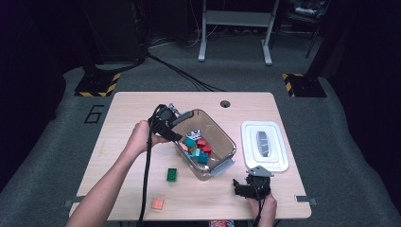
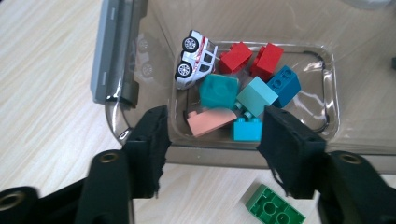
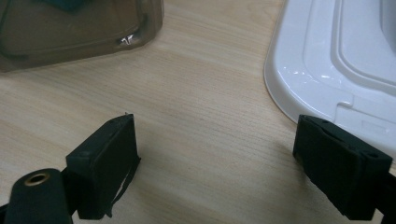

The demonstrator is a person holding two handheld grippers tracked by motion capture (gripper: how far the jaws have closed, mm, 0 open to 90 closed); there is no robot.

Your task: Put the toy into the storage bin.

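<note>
A clear smoky plastic bin (image 1: 226, 138) stands mid-table at an angle, its wall (image 2: 154, 46) close in the left gripper view. Inside lie a white toy car (image 2: 196, 58), two red bricks (image 2: 236, 57), a blue brick (image 2: 284, 84), teal ones (image 2: 218, 91) and a pink piece (image 2: 211, 121). My left gripper (image 1: 172, 128) hovers over the bin's left rim, its jaws (image 2: 212, 135) open with nothing between the pads. Near the front right edge my right gripper (image 1: 249, 182) rests low, open (image 3: 215, 144) over bare wood between the bin's corner (image 3: 70, 32) and the white lid (image 3: 336, 60).
A green brick (image 1: 172, 174) lies on the table just left of the bin, also close under the left jaws (image 2: 273, 207). An orange brick (image 1: 157, 204) sits near the front edge. The white lid (image 1: 265, 146) lies right of the bin. Grey latches (image 2: 112, 51) flank the bin's ends.
</note>
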